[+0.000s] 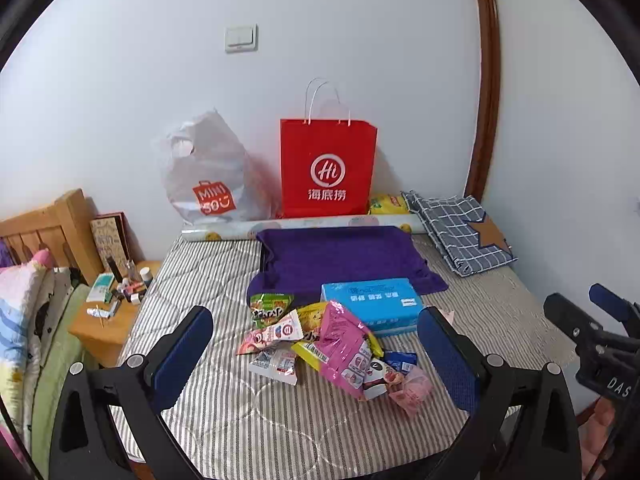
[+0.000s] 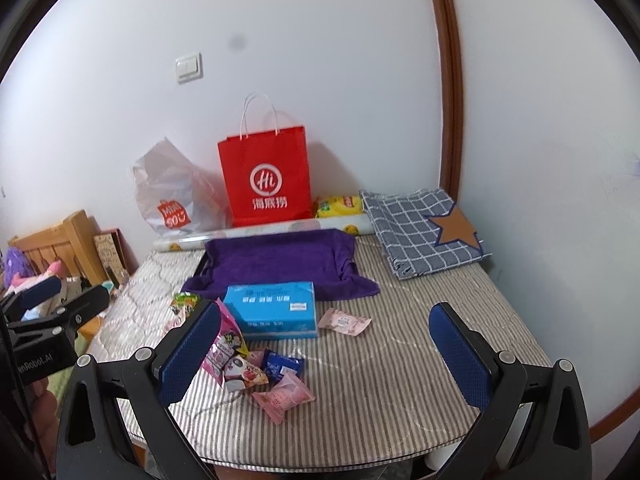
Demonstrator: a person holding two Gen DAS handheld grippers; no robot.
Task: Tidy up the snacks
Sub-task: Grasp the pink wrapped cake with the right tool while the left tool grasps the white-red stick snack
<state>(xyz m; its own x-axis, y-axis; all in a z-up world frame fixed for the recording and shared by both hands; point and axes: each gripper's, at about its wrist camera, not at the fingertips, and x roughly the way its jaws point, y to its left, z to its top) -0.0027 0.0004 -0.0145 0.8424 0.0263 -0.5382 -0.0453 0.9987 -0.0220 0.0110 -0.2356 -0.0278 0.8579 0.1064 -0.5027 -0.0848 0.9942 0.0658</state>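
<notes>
Left wrist: snack pile (image 1: 332, 344) lies between the parted jaws.

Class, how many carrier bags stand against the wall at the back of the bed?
2: the red paper bag in the middle, the white plastic bag touching its left side.

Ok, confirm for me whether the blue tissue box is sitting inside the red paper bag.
No, the blue tissue box lies on the striped mattress, well in front of the red paper bag.

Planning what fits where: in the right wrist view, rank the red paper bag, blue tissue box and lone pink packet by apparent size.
1. red paper bag, though farthest away
2. blue tissue box
3. lone pink packet, clearly smallest beside the box
</notes>
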